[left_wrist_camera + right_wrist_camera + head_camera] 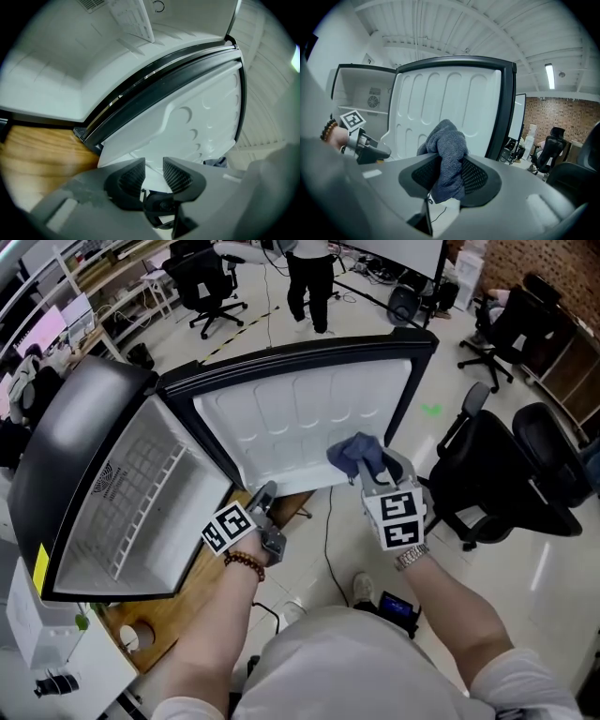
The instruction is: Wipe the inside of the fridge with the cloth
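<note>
Cloth (447,136): middle hidden between pads of right gripper (450,158). In left gripper view only small scrap shows, rest behind left gripper (153,161) (its pads on door (197,122) edge or not, cannot tell). Far person (311,277): cut off at top edge. Yellow label (40,568), near left on fridge (66,418): print too small to read.

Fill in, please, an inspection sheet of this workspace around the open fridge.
Surface: wooden table, fridge on it.
Job's things: fridge open, door swung wide; grey-blue cloth near the door's inner panel.
Clutter: small items at the table's left end, unclear.
Grippers: right gripper, jaws shut on cloth; left gripper, jaws apart, empty.
Cables: black cable on the floor.
Surroundings: office chairs, a person standing beyond.
</note>
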Tool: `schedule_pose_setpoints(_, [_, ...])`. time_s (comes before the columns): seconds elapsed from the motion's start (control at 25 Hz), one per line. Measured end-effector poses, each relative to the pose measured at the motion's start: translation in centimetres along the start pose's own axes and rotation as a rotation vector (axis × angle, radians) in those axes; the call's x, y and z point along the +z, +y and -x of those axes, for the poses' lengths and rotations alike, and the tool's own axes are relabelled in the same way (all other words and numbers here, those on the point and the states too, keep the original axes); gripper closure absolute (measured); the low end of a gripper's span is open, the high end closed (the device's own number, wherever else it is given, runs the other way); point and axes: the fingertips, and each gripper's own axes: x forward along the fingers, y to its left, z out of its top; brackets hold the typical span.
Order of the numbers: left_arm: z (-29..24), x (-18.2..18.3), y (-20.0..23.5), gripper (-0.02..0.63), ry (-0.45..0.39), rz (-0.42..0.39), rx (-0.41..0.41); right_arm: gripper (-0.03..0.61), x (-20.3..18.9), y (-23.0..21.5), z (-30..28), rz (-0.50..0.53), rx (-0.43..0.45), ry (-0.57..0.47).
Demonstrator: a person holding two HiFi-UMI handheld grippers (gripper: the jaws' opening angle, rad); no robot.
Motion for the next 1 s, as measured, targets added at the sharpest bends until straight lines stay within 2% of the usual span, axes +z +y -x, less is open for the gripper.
schedule_pose_setpoints(0.2, [0.6,-0.5,0.6,0.491,0.012,0.006,0.004,0.449,0.7,3.0,0.9,0.019,0.064,-0.014])
schedule_pose_setpoints(0.56, [1.5,-0.8,1.3,0.489,0.027,0.029,-0.003,0.449,0.3,10.9,-0.6,0.060,0.208,0.014])
schedule_pose_setpoints(0.84, [4.4,-1.7,2.4,0.489,0.059,-0.024,0.008,0.449,1.7,17.1,-4.1,0.101,0.299,0.027])
schedule_pose_setpoints(1.0, [6.7,-1.3,3.6,0.488,0.052,-0.041,0.027,0.449,1.0,20.5,-6.5,0.111,0.350,0.068])
